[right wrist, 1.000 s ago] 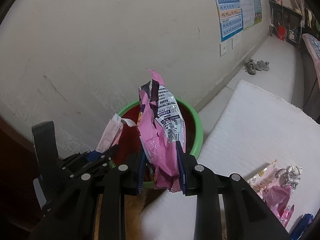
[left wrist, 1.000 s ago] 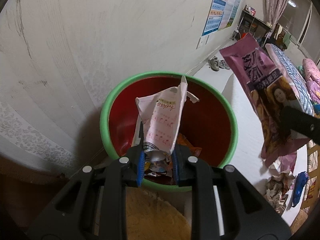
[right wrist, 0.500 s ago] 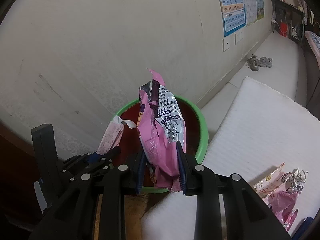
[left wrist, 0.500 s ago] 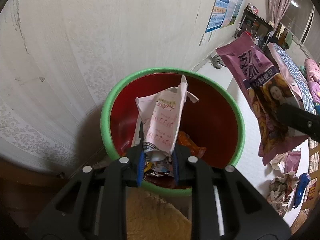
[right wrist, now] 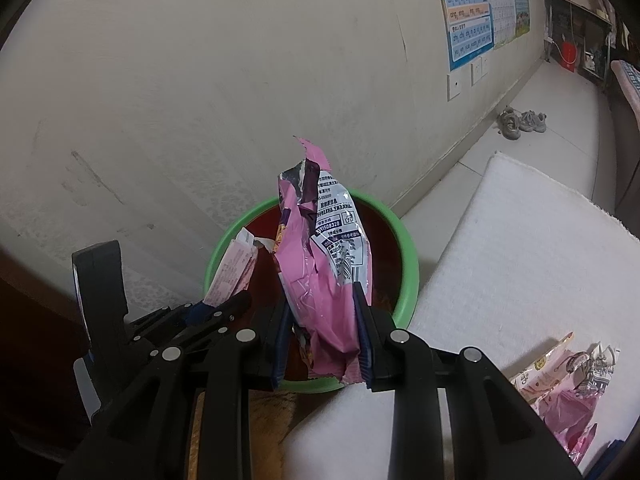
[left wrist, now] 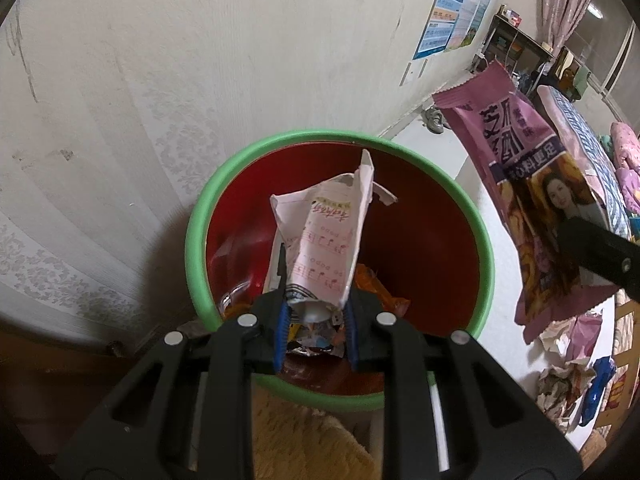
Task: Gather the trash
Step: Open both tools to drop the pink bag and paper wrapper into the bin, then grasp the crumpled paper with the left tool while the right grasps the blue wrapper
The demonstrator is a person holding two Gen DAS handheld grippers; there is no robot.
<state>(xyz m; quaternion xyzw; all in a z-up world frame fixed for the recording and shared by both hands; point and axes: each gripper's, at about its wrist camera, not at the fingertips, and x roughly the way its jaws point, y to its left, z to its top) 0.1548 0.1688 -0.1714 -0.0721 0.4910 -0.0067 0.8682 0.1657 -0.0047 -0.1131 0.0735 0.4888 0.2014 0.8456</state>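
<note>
While both grippers are poised over the bin (left wrist: 340, 136), each is seen clamped on a piece of trash. The left gripper (left wrist: 314, 322) is closed on the lower end of a pale pink wrapper (left wrist: 324, 240), whose long axis runs up and away from the jaws, so that nearly all of it is projected over the red interior of the bin. Directly below it, crumpled foil and orange scraps (left wrist: 380, 296) are already lying on the bin floor. The left hand is judged the nearer to release: its wrapper is centred over the opening, and only parting of the jaws is called for.

The right gripper (right wrist: 322, 332) is closed on a magenta bag (right wrist: 324, 264), held upright, its torn tip pointing up. This bag is seen above the near rim of the bin and may need carrying slightly farther in, lest it catch on the green edge (right wrist: 408, 280).

Chinese characters and a woman's portrait are printed on the bag's front; on its silver back, a table of small print and the digits "508328" can be read. Red characters and rows of small marks are printed on the pale wrapper, too small to read.

More wrappers (right wrist: 560, 380) are left on the white mat (right wrist: 520, 260) to the right. Farther off, shoes (right wrist: 520, 122) are set by the wall, and a chart (right wrist: 470, 28) bearing pinyin syllables is posted above.
</note>
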